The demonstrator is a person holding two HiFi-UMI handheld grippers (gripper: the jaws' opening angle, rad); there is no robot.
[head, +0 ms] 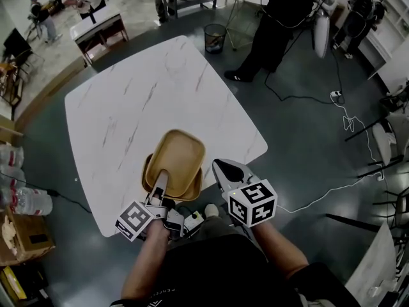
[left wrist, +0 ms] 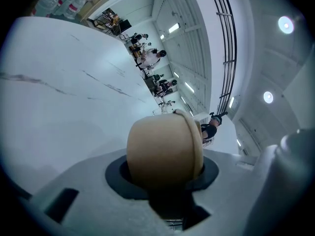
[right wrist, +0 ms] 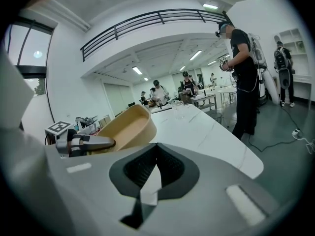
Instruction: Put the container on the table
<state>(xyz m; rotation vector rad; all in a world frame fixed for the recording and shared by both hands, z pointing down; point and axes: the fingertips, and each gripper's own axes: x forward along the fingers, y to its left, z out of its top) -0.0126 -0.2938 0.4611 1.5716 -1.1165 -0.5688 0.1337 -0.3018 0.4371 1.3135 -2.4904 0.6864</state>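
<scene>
Table point(head: 147, 101): white marble top with rounded corners, filling the middle of the head view, on a dark floor.
Standing person point(head: 281, 24): in black, beyond the far right edge of the table.
Container point(head: 177, 155): tan, deep, with rounded corners; above the table's near edge, tilted with its far end raised. Cannot tell whether its underside touches the top.
Left gripper point(head: 158, 183): part-way open, jaws pinching the container's near rim, one jaw inside and one outside the wall.
Right gripper point(head: 225, 169): jaws pressed together at the tips, nothing between them; just beside the container's right side, not touching it, pointing across the table.
Marker cube point(head: 252, 202): black and white squares, on the right gripper's back.
</scene>
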